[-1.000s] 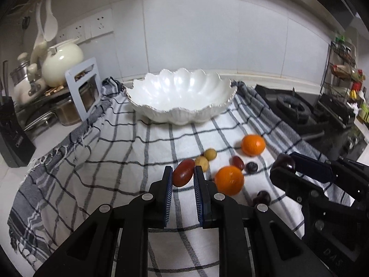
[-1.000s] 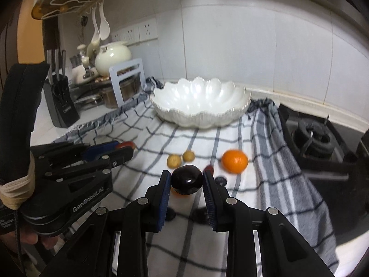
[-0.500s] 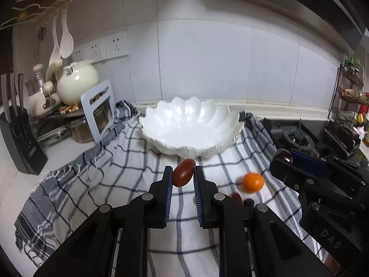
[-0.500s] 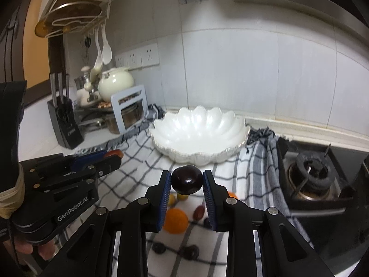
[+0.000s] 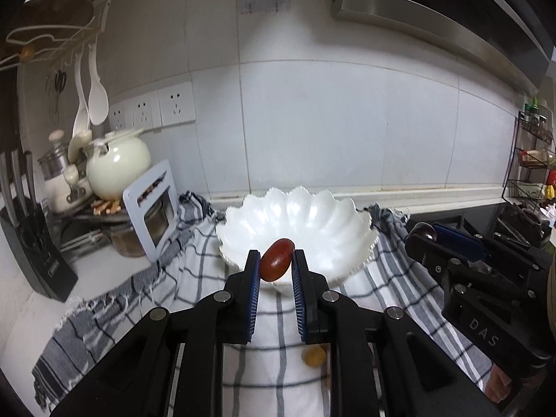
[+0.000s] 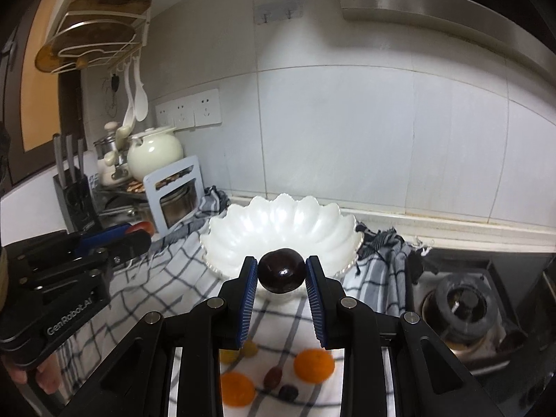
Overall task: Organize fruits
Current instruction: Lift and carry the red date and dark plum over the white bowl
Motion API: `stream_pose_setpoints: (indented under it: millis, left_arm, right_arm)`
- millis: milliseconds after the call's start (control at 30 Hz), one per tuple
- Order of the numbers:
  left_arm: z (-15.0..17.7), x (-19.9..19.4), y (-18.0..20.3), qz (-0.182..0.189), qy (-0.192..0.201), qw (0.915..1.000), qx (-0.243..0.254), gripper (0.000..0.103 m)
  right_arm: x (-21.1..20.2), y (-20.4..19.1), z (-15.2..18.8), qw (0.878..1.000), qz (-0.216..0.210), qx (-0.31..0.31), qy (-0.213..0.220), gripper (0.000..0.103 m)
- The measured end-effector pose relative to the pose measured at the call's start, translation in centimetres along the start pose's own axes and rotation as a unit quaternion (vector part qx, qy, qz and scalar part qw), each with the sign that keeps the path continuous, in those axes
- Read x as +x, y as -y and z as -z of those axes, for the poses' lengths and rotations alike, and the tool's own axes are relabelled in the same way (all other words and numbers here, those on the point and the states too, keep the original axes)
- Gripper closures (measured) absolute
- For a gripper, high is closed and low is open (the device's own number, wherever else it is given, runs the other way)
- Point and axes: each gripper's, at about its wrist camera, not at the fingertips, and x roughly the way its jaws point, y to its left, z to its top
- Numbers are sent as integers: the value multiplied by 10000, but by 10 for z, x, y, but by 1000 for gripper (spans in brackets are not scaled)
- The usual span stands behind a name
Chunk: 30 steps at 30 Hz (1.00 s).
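Observation:
My left gripper (image 5: 275, 266) is shut on a red oval fruit (image 5: 277, 259), held in the air just in front of the white scalloped bowl (image 5: 312, 219). My right gripper (image 6: 281, 271) is shut on a dark round plum (image 6: 280, 270), also raised before the bowl (image 6: 243, 229). The bowl holds nothing that I can see. Each gripper shows in the other's view, the right one (image 5: 422, 232) at the right and the left one (image 6: 139, 232) at the left. On the checked cloth (image 6: 163, 278) below lie two oranges (image 6: 314, 365), small yellow fruits (image 6: 250, 349) and dark ones (image 6: 288, 392).
A knife block (image 5: 38, 250), cream teapot (image 5: 118, 163), pots and a white rack (image 5: 156, 208) crowd the left counter. A gas stove (image 6: 462, 299) sits right of the cloth. A spice rack (image 5: 535, 163) stands far right. The tiled wall is behind the bowl.
Both grippers have risen from the cloth with their fruits and moved toward the bowl. The loose fruits now lie low in view beneath the fingers.

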Motion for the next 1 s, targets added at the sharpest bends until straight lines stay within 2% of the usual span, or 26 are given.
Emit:
stream_pose_setpoints:
  millis: [167,333,567,700,1000]
  left_arm:
    - [-18,16,-3,-24,84,10000,16,84]
    - [-36,38,-11,111,-6,9999,-116,84]
    - [-60,82,-21,32,-308,9994,-166,84]
    - [-71,112,-29,112,-569,9980,-238,84]
    - [-78,179,-23,121,-1214,9922,-252,84]
  right_arm:
    - [22,8,-20,10000,6,10,28,73]
    - [50,13,-40,10000,9,-39,-43,73]
    - [95,18,-63,9993,-132,-112,-338,73]
    - [123,24,-73,9984,-137,-88,-545,73]
    - [193,39,-79,9918,-156,18,-1266,73]
